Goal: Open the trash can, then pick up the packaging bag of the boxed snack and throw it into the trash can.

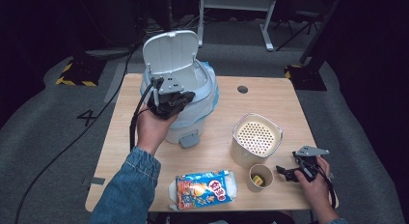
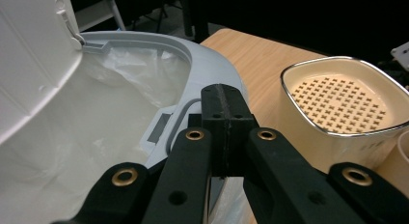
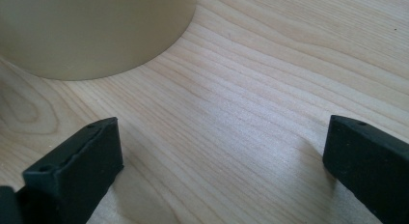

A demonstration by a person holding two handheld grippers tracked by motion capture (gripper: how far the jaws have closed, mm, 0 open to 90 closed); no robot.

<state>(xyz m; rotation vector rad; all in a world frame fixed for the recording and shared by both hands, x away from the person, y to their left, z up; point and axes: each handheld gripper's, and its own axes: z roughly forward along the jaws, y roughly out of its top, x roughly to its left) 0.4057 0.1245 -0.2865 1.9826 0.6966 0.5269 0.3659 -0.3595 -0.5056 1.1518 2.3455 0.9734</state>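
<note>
My desk (image 1: 270, 96) carries, largest first, the white bin (image 1: 193, 96) with its lid up and a liner inside, the cream canister (image 1: 255, 139), the snack bag (image 1: 205, 189) and the paper cup (image 1: 260, 177).

My left hand-held gripper (image 1: 170, 102) hangs at the bin's near rim, its jaws pressed together with nothing between them; in the left gripper view the liner (image 2: 96, 118) lies just beyond and below the tips, and the canister (image 2: 345, 110) stands off to the side. I judge this the end of a drop into the bin, or a pause over it.

My right hand-held gripper (image 1: 293, 172) rests low over the desk with its jaws wide apart and empty. The cup stands just ahead of it, touching neither jaw, and the canister rises behind the cup.

Next, I reckon, the right one must slide forward until the cup sits between the jaws, then close gently, since thin paper walls crush.
</note>
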